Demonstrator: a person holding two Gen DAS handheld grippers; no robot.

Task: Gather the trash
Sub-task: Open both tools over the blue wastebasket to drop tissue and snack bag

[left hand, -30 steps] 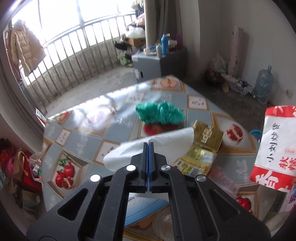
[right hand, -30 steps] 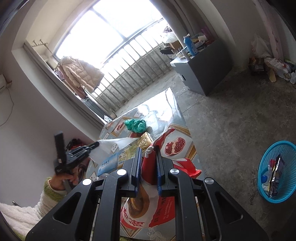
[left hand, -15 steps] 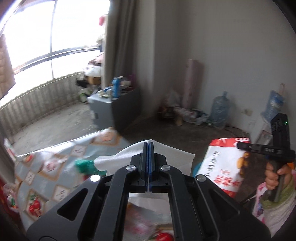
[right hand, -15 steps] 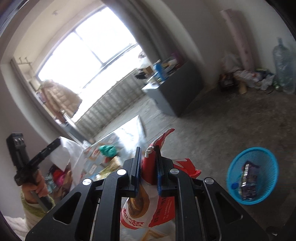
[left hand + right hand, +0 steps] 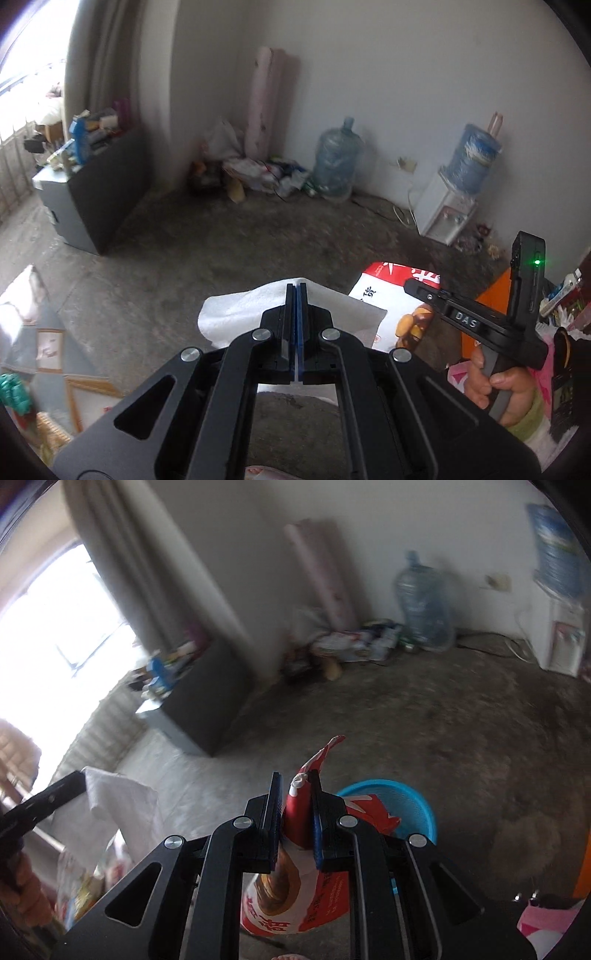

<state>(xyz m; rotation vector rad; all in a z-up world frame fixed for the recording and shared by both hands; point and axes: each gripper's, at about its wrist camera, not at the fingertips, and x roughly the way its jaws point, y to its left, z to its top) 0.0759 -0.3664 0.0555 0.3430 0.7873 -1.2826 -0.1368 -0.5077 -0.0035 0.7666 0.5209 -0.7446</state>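
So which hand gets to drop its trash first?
Probably the right: its gripper pinches the red-and-white snack bag just above the blue plastic basket. The left gripper's view shows no basket.

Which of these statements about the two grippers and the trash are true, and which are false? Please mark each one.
1. The left gripper is shut on a white tissue. True.
2. The right gripper is empty. False: it is shut on a red and white snack bag.
3. The blue basket stands on the floor. True.
4. The basket is beyond the snack bag in the right wrist view. True.
5. The tissue lies in the basket. False: it hangs from the left gripper.
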